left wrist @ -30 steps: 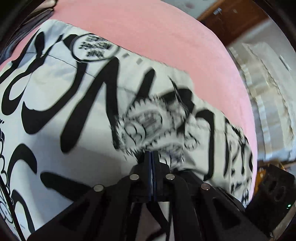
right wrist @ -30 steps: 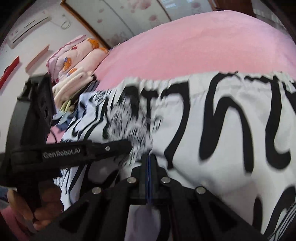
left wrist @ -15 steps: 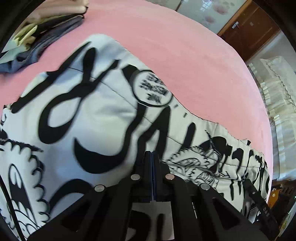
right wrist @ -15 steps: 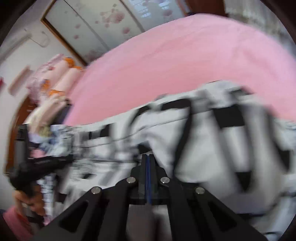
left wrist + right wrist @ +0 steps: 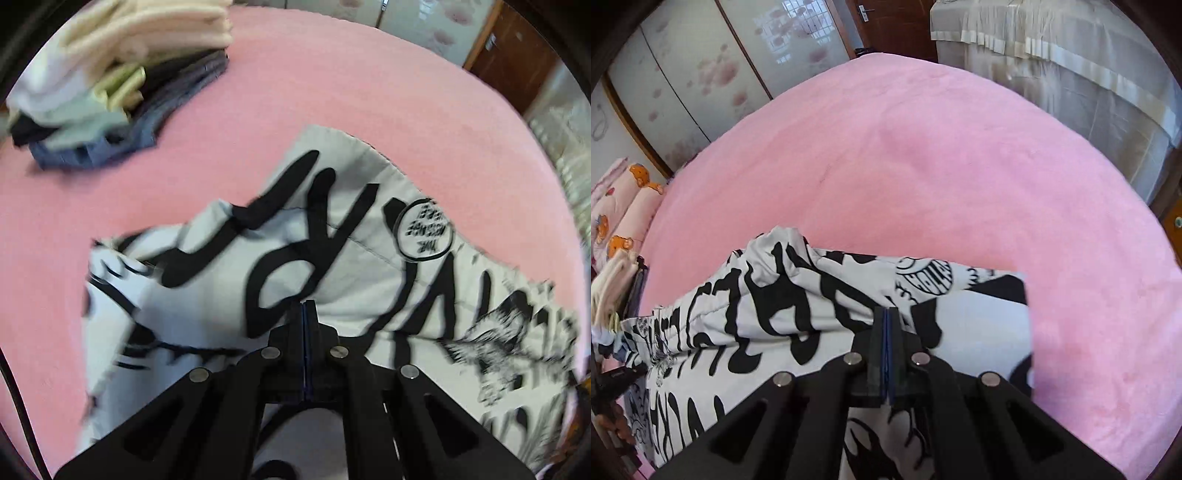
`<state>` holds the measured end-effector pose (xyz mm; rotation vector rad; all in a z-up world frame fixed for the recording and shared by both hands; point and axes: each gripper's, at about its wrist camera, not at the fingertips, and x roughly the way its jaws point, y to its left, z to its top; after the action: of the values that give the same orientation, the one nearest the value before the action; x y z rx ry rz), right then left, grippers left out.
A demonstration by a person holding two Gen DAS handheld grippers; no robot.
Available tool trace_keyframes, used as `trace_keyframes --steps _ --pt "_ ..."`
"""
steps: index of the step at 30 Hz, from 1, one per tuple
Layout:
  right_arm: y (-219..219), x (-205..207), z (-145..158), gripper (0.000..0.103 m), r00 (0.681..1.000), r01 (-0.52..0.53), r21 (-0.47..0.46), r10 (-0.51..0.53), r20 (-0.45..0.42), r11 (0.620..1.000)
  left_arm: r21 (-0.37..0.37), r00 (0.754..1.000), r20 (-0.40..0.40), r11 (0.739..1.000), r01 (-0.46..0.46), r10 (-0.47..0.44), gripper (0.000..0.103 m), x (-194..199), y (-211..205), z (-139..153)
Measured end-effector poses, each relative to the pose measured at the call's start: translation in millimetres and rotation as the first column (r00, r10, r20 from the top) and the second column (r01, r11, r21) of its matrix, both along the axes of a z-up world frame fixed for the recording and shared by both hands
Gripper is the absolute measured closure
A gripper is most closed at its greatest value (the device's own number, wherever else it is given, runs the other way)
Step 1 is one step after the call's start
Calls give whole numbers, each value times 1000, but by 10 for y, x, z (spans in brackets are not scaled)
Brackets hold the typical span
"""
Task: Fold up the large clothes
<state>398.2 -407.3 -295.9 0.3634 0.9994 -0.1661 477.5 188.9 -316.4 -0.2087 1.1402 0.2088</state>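
A large white garment [image 5: 351, 266] with bold black lettering and cartoon prints lies partly doubled over on the pink bed cover [image 5: 332, 92]. My left gripper [image 5: 304, 304] is shut, and cloth rises in a fold up to its tips. In the right wrist view the same garment [image 5: 812, 295] stretches from the left edge to a straight edge on the right. My right gripper [image 5: 888, 310] is shut on a bunched fold of it. The left gripper [image 5: 613, 376] and the hand holding it show at the far left edge.
A stack of folded clothes [image 5: 122, 74] sits at the far left of the bed. Bear-print pillows [image 5: 620, 206] lie by the wardrobe doors [image 5: 738, 55]. Bare pink bed cover [image 5: 923, 166] spreads beyond the garment. A draped unit [image 5: 1071, 55] stands past the bed's far side.
Both grippers have swept across the bed with the cloth and tilted up. The garment has drawn in to a narrower, doubled shape. More pink cover and the clothes stack have come into view.
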Motion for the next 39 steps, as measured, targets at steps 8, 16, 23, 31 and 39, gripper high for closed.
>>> trace_keyframes --steps 8,16,23,31,39 --pt "127 -92 339 103 999 6 -39 -5 45 999 75 995 24 992 -103 101 102 -123 647 248" --pt "710 40 871 103 990 -74 84 63 128 994 32 987 81 989 -143 140 101 -457 965 700" --pt "1460 97 925 103 983 -168 155 154 103 973 -89 982 52 981 -174 179 101 -937 1090 646" --pt "2164 26 460 103 971 -224 255 237 -23 941 -201 985 36 967 -159 169 100 -1500 1136 593" --pt "2523 -94 44 103 943 -261 158 287 -171 952 -290 980 11 939 -185 197 98 -1806 1104 512"
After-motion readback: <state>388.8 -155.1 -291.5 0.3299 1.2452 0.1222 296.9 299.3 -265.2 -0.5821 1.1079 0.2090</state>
